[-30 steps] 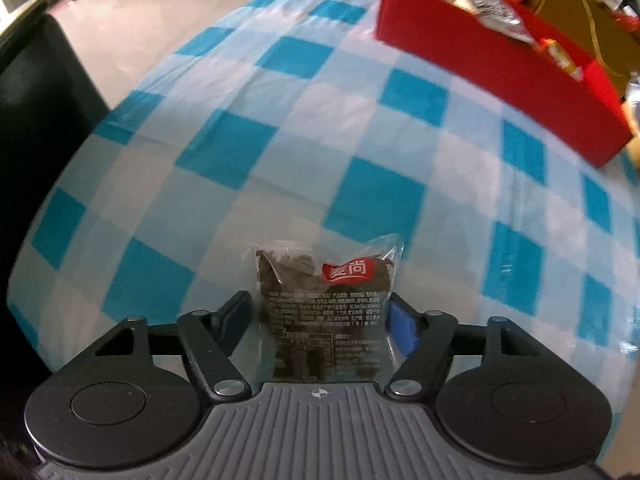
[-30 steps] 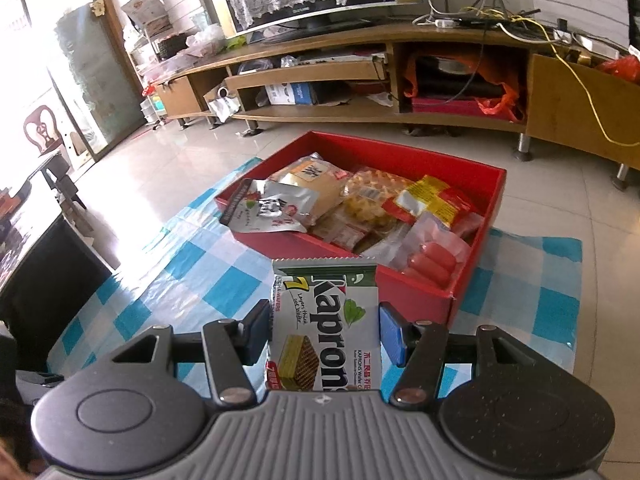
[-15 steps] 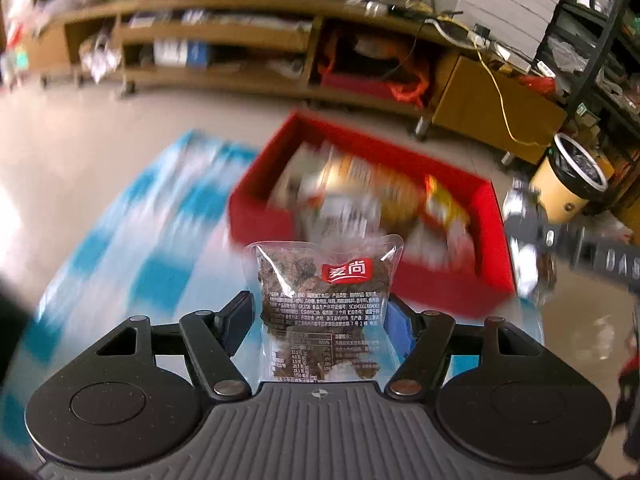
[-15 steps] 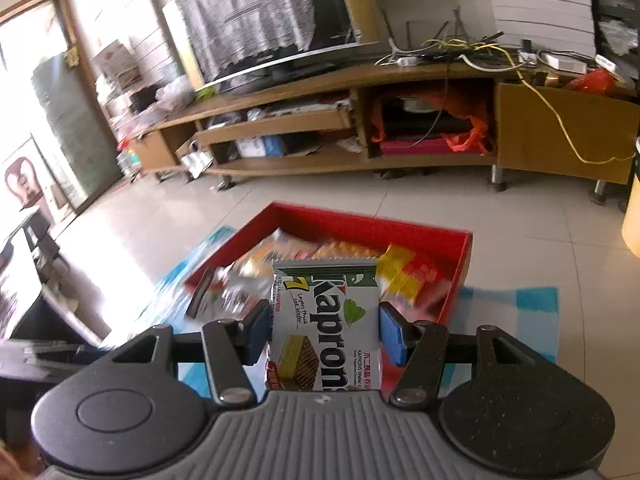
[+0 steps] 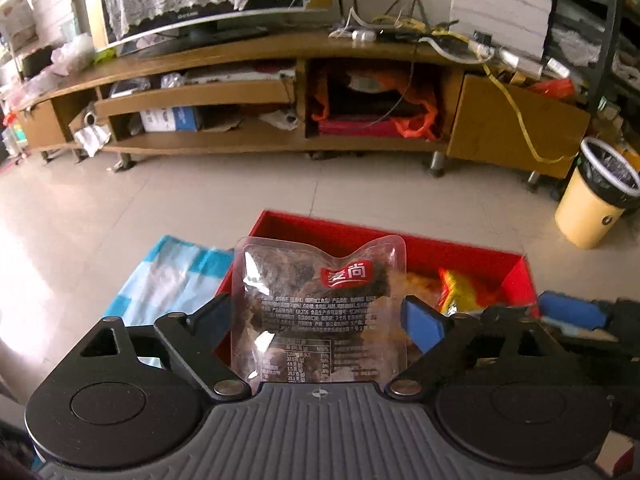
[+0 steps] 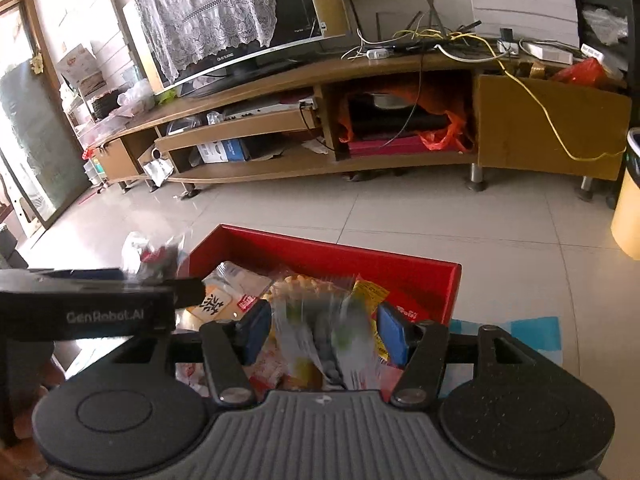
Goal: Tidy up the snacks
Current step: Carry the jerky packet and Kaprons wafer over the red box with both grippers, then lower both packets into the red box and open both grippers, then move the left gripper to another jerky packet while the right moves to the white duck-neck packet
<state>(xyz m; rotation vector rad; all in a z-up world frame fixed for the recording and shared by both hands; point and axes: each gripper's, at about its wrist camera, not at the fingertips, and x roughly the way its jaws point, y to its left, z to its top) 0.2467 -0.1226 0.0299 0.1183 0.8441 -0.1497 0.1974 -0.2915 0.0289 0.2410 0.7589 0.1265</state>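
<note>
- Two snacks are on their way in at once. On the left gripper (image 5: 318,322) the jaws are opening, and its clear packet of dark snack (image 5: 320,304) stands between the pads with gaps on both sides, long axis pointing away, right over the red box (image 5: 460,254)
- And the other one?
- On the right gripper (image 6: 320,334) the jaws are opening too. A green-and-white wafer pack (image 6: 326,344) sits between its blue pads, blurred, so I judge it is slipping down into the same box. Contact I cannot tell
- Which is nearer?
- Both hang just above it, side by side; the drop is straight down
- Any writing?
- A red label with Chinese characters on the clear packet, "GenRobot.AI" on the left gripper's flank in the right view
</note>
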